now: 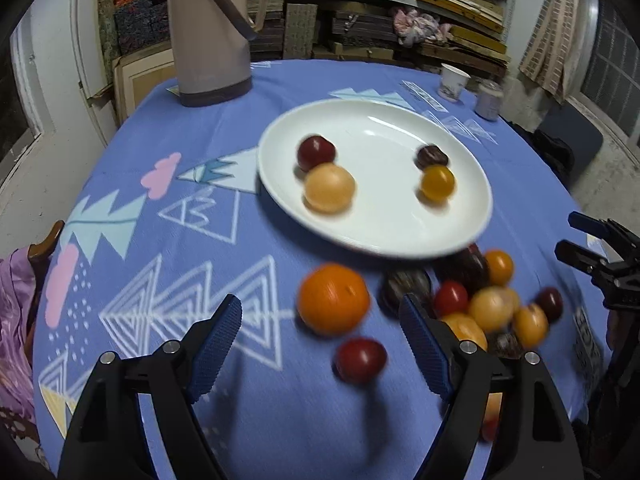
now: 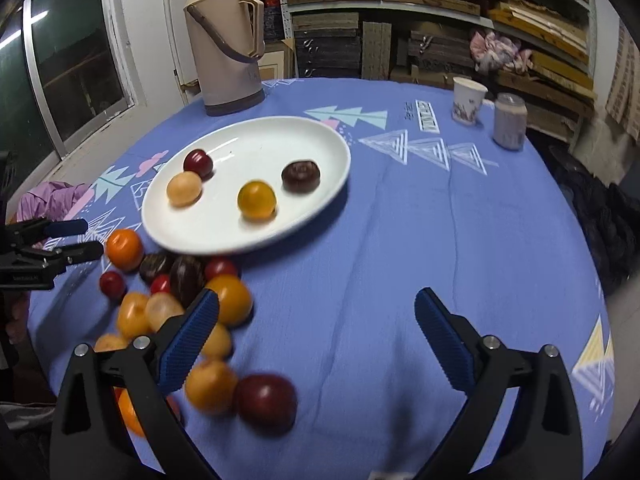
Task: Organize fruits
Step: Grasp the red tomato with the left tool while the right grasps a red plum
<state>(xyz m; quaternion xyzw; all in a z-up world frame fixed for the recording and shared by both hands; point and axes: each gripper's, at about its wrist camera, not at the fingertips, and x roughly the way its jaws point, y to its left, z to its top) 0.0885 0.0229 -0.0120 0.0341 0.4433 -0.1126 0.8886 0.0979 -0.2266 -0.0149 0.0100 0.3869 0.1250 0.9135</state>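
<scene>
A white plate [image 1: 380, 128] [image 2: 260, 140] on the blue tablecloth [image 1: 160, 260] holds several fruits: a dark red one, a pale orange one, a dark brown one and a yellow one. In front of the plate lies a loose pile of fruit [image 1: 480, 300] [image 2: 180, 292]. My left gripper [image 1: 320, 306] is open, with an orange [image 1: 333, 298] on the cloth between its fingertips, untouched, and a red plum [image 1: 360, 360] nearer. My right gripper [image 2: 317, 300] is open over bare cloth, the pile by its left finger and a red plum [image 2: 266, 402] close below.
A beige thermos [image 1: 208, 40] [image 2: 228, 48] stands at the back left. At the back right are a paper cup [image 1: 452, 82] [image 2: 468, 100] and a small jar [image 1: 489, 100] [image 2: 509, 120]. Purple cloth [image 1: 16, 320] hangs at the left edge. Shelves fill the wall behind.
</scene>
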